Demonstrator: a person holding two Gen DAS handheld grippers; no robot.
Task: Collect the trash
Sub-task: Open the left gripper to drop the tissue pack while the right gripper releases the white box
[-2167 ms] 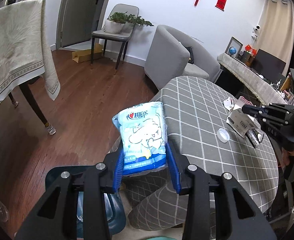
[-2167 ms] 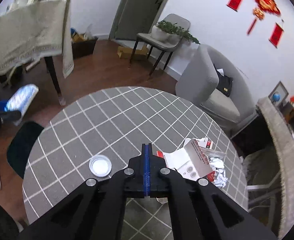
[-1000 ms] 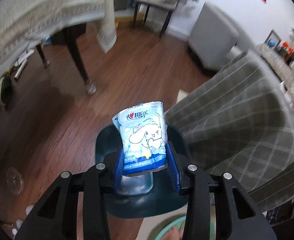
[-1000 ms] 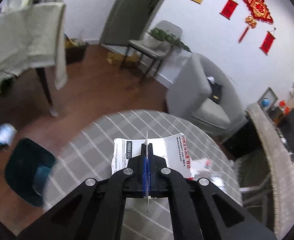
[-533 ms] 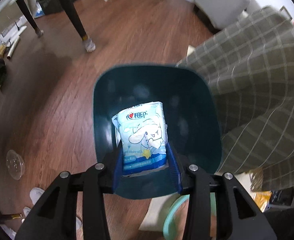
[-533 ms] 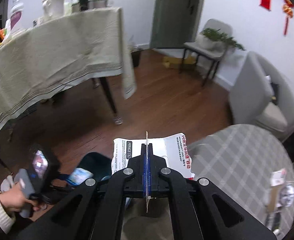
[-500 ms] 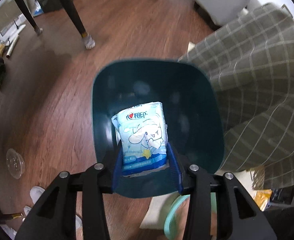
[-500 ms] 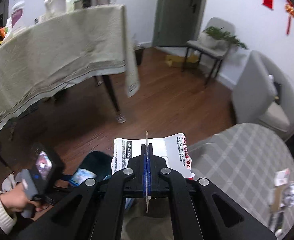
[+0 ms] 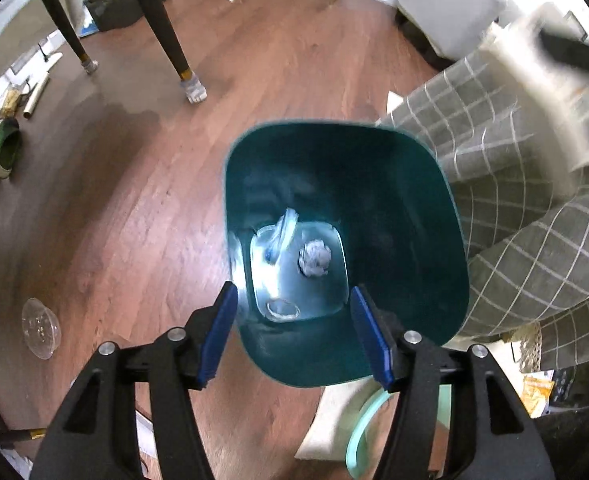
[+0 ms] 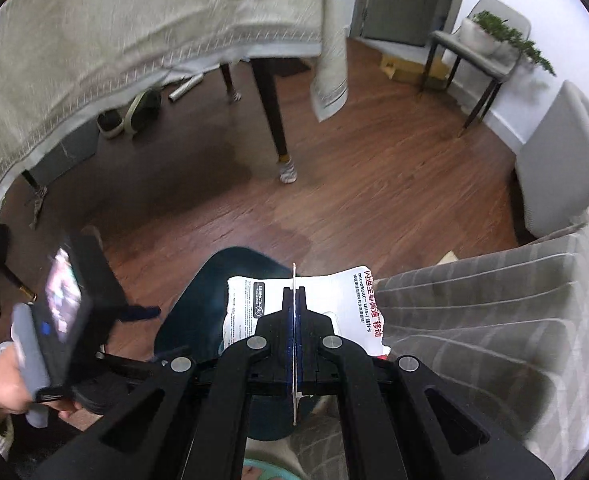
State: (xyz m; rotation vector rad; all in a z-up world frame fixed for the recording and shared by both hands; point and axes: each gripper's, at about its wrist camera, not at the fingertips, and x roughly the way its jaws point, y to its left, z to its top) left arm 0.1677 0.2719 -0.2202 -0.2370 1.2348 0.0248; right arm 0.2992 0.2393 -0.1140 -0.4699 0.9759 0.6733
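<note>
My left gripper (image 9: 294, 320) is open and empty, held right over the dark teal trash bin (image 9: 414, 208) on the wooden floor. Inside the bin lie the blue tissue packet (image 9: 280, 232), a crumpled paper ball (image 9: 314, 258) and a clear lid (image 9: 282, 309). My right gripper (image 10: 294, 300) is shut on a white card package with red print (image 10: 246, 308), held above the bin (image 10: 198, 312). The package also shows blurred at the upper right of the left wrist view (image 9: 554, 92).
A round table with a grey checked cloth (image 9: 534, 216) stands right of the bin. A table with a beige cloth (image 10: 134, 32) and dark legs is behind. A clear plastic bowl (image 9: 40, 328), slippers (image 9: 4, 148) and a green basin (image 9: 358, 432) lie on the floor.
My left gripper has opened and the tissue packet has dropped into the bin. My right gripper has carried the white package from the round table to over the bin.
</note>
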